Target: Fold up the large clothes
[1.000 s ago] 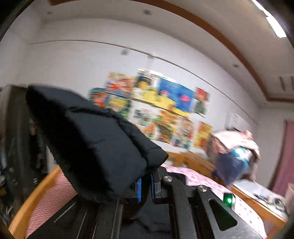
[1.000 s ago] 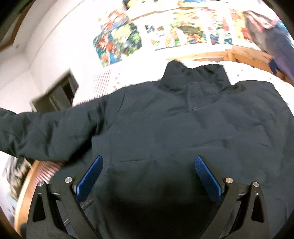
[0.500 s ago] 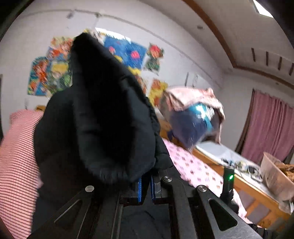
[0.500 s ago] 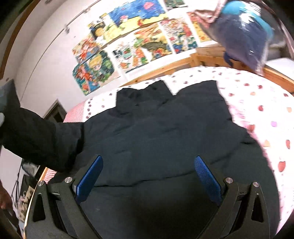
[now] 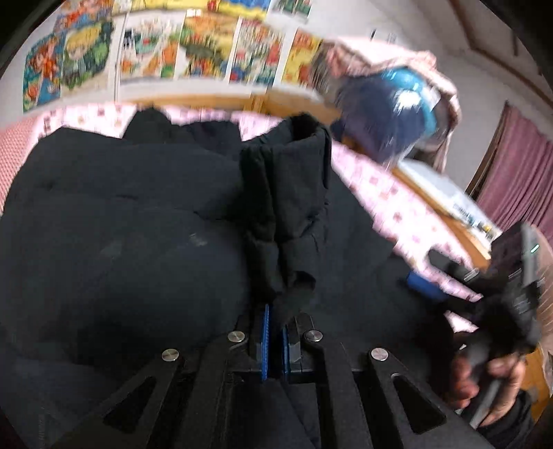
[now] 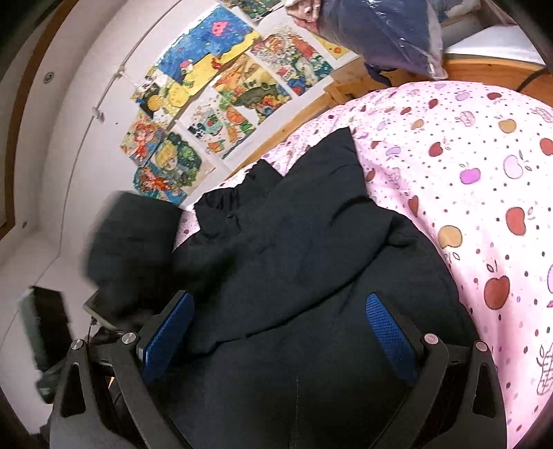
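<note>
A black padded jacket (image 6: 293,276) is lying spread across the bed, filling the lower centre of both views, with its collar pointing toward the wall of posters. One sleeve (image 5: 287,207) is standing up in the middle of the left wrist view, its cuff end pinched between the blue pads of the left tongs (image 5: 274,340), which are clamped tight on the fabric. In the right wrist view that sleeve is showing as a blurred dark mass at the left edge. The right tongs (image 6: 280,331) are hovering wide apart over the jacket's lower body, gripping nothing. The pink bedsheet (image 6: 466,155), printed with apples, is showing bare at the right. A bagged blue bundle (image 6: 380,27) is sitting beyond the bed, at upper right. Colourful posters (image 6: 214,103) are covering the white wall at upper left.
</note>
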The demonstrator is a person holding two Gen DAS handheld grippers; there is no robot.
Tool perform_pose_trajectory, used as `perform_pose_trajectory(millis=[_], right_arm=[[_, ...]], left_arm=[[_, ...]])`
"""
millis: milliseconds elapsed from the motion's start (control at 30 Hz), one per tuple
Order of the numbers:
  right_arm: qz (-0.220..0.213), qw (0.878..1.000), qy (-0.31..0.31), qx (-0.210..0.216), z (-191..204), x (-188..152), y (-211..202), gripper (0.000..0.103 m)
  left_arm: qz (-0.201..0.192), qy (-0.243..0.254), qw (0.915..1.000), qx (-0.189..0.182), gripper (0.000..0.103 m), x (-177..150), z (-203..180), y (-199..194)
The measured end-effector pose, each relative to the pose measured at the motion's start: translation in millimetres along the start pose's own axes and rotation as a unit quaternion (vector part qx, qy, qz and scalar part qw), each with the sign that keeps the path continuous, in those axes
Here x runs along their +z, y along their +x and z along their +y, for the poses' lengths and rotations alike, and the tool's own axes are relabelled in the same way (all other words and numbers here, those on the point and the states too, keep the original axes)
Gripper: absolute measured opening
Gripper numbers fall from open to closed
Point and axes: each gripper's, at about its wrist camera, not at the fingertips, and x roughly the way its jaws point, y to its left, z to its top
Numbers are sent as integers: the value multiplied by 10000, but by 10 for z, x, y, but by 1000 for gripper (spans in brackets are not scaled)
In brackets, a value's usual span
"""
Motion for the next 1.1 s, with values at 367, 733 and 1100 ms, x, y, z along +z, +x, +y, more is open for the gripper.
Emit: perform_pose_trajectory(millis=[367,733,1100], right_arm=[[490,9910,612,1083,42,-6,417,98],[563,9805,1133,1503,97,-227,756,98],[540,9977,370,-196,431,-283,799,58]], left_arm=[[387,113,9992,-74,12,-89,-66,45],[277,-280,9981,-481,71,-113,18,-212],[-389,-704,9952,553,83,-33,710,-980]])
